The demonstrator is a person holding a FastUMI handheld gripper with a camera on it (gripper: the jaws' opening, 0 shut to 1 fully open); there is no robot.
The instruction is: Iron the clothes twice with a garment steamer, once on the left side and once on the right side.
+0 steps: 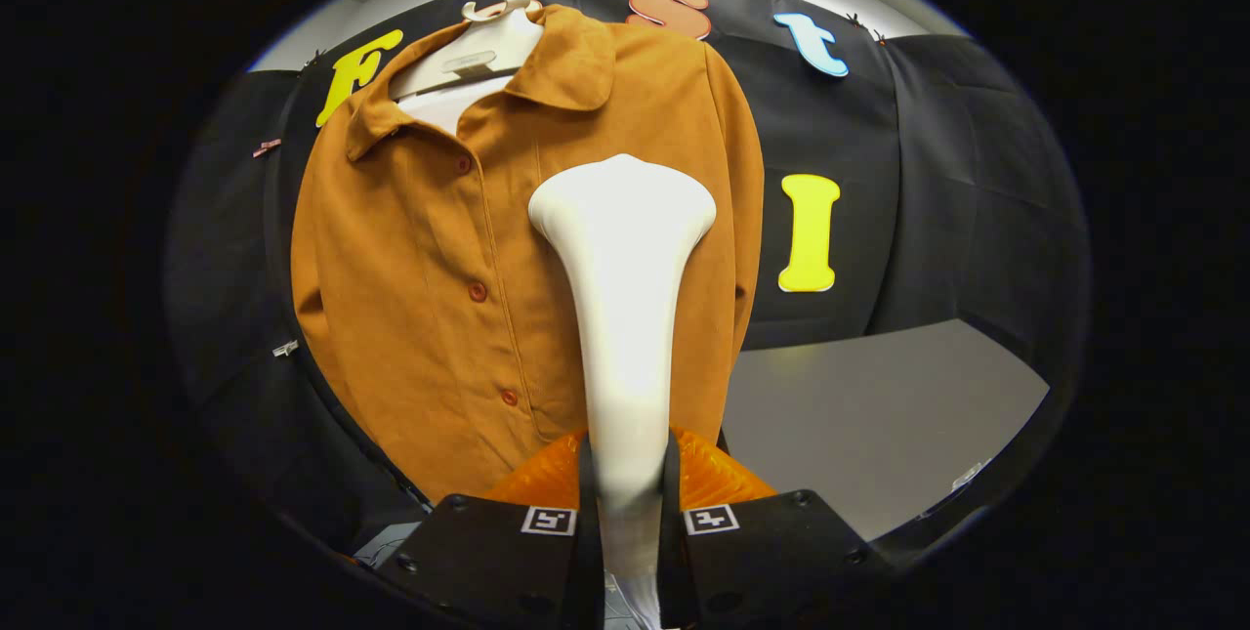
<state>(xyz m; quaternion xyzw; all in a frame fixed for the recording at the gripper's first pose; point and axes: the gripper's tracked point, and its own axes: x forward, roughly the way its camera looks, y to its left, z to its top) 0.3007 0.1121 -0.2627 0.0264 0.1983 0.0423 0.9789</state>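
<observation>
Steamer, a white smooth plastic garment steamer (623, 317) with a slim handle that widens into a broad flat head, stands upright between the two fingers of the gripper (626, 503). Both fingers are clamped on the lower part of its handle, one pressing on each side, so the handle fills the narrow gap between them. The steamer's head rises well beyond the fingertips and sits in front of the chest of a rust-orange button-front shirt (430, 288) of a soft, suede-like cloth. Whether the head touches the cloth or is held just off it cannot be told.

The shirt hangs on a pale cream hanger (479, 49), its collar spread open and a white inner layer (444, 107) showing at the neck. A row of small reddish buttons (478, 292) runs down the placket, and the steamer's head lies on the side of that row nearer the grey surface. The shirt's hem reaches down to just ahead of the fingers.

Beside the shirt, a flat grey tabletop (879, 415) spreads out beneath the black cloth wall (957, 171) of the booth. Small clips (285, 348) pin that cloth at its edges
</observation>
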